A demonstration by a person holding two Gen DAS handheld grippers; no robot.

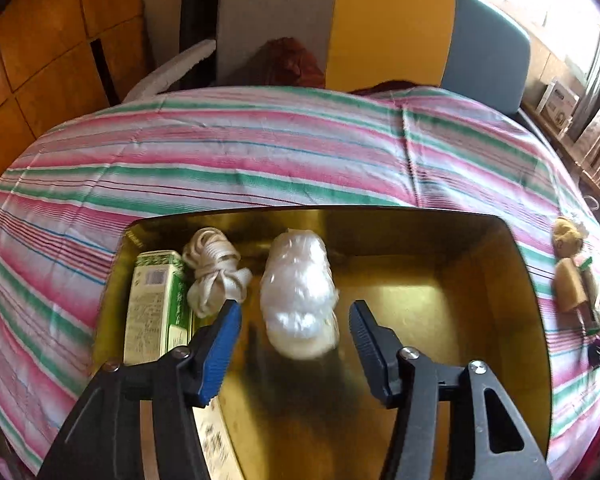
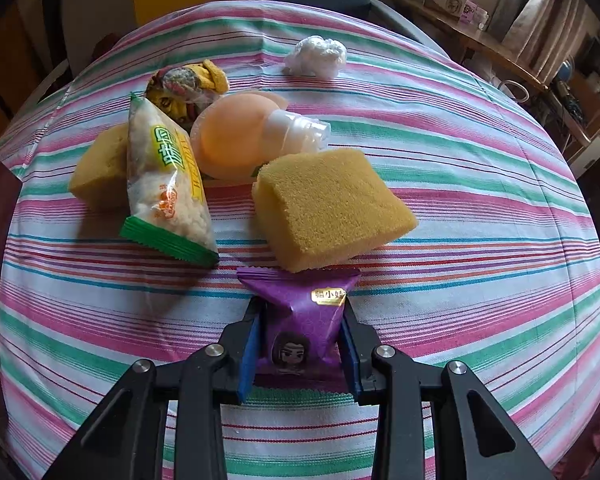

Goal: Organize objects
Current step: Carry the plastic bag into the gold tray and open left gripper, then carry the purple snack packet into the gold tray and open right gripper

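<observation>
Two grippers work: the left gripper (image 1: pixel 296 312) hangs spread wide over the gold box (image 1: pixel 480 280), a white plastic bundle (image 1: pixel 298 300) loose between its fingers beside a rope coil (image 1: pixel 214 268) and green carton (image 1: pixel 156 304). The right gripper (image 2: pixel 300 344) clamps a purple snack packet (image 2: pixel 300 320) just before a yellow sponge (image 2: pixel 328 208).

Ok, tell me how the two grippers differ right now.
The left gripper is open, its pads apart, while the right gripper is shut on a purple snack packet. The left hangs over a gold-lined box, with a white plastic-wrapped bundle lying loose between its fingers; the right sits over the striped tablecloth, near a yellow sponge. Both have black arms and blue pads.
</observation>
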